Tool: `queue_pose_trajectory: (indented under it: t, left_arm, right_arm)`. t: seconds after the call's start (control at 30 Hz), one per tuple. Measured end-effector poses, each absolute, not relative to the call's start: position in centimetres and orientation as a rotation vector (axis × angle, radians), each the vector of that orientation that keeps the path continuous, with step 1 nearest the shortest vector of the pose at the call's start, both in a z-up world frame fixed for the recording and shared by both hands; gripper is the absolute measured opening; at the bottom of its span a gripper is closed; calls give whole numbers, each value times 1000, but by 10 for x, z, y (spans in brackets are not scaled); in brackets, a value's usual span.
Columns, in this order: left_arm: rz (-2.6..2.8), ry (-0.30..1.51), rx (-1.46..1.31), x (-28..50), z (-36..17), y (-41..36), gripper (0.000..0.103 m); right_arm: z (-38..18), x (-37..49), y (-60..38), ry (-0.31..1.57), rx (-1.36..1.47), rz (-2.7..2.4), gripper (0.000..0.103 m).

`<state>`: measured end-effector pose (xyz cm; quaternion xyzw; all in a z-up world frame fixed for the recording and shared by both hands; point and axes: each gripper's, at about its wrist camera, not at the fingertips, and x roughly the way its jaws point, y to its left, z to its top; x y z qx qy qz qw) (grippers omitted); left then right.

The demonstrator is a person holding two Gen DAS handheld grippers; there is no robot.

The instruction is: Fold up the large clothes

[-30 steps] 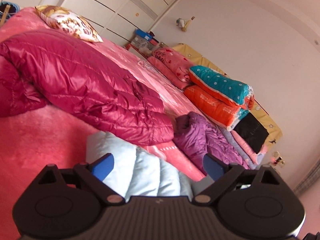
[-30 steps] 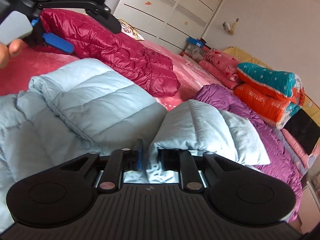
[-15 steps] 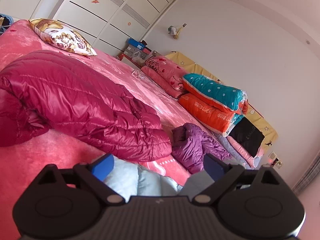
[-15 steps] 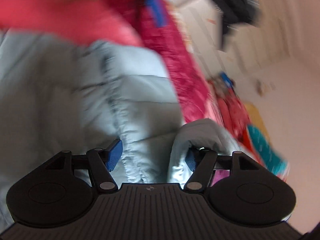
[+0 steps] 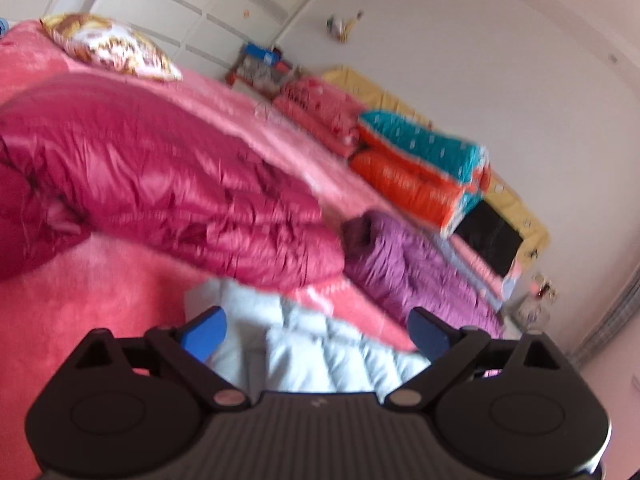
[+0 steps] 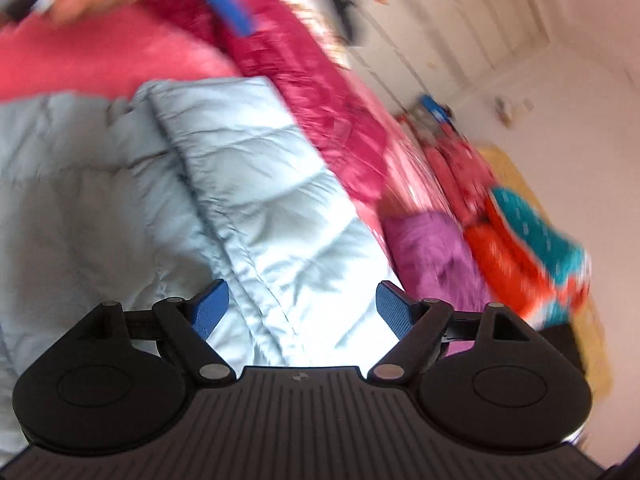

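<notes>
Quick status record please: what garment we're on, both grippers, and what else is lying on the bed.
garment: pale blue padded jacket, one quilted panel folded over its body
right gripper: open, jaws have just been opening; jacket lies between the pads, not pinched
left gripper: open, above the jacket's edge
bed: pink cover
other clothes: crimson padded coat, purple jacket
far side: stacked folded quilts
image: motion blur in both views

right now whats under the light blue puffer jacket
The light blue puffer jacket lies on the pink bed cover, which shows around its far edge. One panel is folded over the rest, so whatever sits beneath the jacket's middle is hidden.
</notes>
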<state>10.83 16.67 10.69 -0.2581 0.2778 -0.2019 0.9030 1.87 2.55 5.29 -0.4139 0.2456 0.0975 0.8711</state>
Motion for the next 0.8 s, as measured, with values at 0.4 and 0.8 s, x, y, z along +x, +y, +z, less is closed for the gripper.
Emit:
queue_pose_trajectory:
  t: [0.4,0.8]
  left_arm:
    - [-548,737,-270,110,87,116,89]
    - [-431,679,-191,115,87,101,37]
  right_arm:
    - [84,4,-98,492,-201,-12,101]
    - [63,-8,-166,471,78,-195,101]
